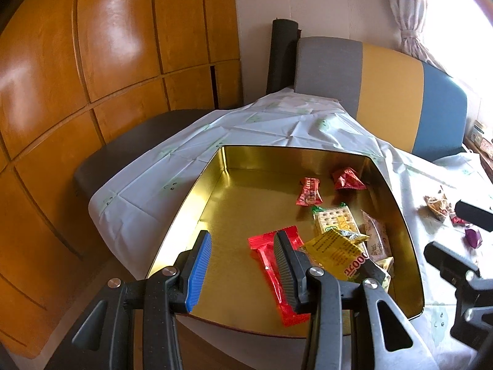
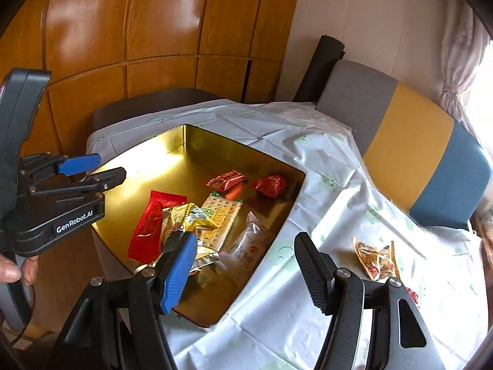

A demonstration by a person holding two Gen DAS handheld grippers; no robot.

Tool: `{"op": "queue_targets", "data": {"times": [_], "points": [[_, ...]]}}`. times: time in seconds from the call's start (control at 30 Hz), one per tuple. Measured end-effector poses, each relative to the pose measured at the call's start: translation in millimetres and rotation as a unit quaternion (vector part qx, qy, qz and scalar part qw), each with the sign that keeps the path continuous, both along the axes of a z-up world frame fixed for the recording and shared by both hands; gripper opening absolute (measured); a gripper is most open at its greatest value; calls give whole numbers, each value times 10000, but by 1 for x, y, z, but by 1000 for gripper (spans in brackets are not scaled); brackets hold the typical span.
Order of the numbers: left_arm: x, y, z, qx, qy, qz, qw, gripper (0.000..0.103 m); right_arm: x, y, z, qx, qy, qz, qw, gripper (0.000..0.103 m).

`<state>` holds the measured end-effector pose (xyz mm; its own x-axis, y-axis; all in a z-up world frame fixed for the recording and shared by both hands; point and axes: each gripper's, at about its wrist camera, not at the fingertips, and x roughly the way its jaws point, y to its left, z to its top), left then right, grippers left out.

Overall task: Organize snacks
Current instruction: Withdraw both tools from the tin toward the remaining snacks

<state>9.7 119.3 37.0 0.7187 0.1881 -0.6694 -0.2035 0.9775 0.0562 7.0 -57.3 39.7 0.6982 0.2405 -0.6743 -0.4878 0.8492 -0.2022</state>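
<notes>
At far left, a wall of glossy wooden cabinet panels (image 1: pixel 107 61) rises behind a dark seat (image 1: pixel 129 141) at the edge of the table (image 2: pixel 277 308), which is draped in a creased white cloth. My left gripper (image 1: pixel 243 265) hangs over the near end of the open gold tin (image 1: pixel 215 166), its jaws spread wide and holding nothing — the blue pad over bare gold floor, the black one above a long red wrapper (image 1: pixel 271 265) lying flat in the tin. Just right of that wrapper sits a heap of snacks: a yellow packet (image 1: pixel 336 249) overlapping a green-trimmed cracker pack (image 1: pixel 334 219) and a pale pink-printed packet (image 1: pixel 377 240) against the tin's right wall. Farther back lie two small red candies, one flat (image 1: pixel 309 191) and one crumpled (image 1: pixel 346 178). My right gripper (image 2: pixel 246 265) is also wide and empty, its blue pad over the tin's near corner, its black pad over the cloth outside the rim. Right of the tin, loose on the cloth, lie a torn wrapper with brown and red pieces (image 2: pixel 376 257) and a small purple candy (image 1: pixel 473 236). Behind stands a chair back (image 1: pixel 385 92) striped grey, yellow and blue, with a tied curtain (image 1: pixel 409 15) at a bright window.
</notes>
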Motion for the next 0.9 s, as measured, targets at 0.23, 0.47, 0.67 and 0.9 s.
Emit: {"op": "queue_targets", "data": {"times": [0.23, 0.47, 0.67, 0.9], "points": [[-1, -13, 2, 81, 2, -170, 9998, 43, -1, -19, 2, -63, -47, -133, 9999, 67], [1, -43, 6, 204, -8, -588, 9981, 43, -1, -64, 1, -209, 9, -472, 9987, 69], [1, -77, 8, 307, -32, -1056, 9939, 43, 3, -119, -3, -428, 181, -969, 9942, 69], [2, -114, 10, 455, -9, -1585, 9863, 43, 16, -195, -4, -413, 474, -1690, 9836, 71]]}}
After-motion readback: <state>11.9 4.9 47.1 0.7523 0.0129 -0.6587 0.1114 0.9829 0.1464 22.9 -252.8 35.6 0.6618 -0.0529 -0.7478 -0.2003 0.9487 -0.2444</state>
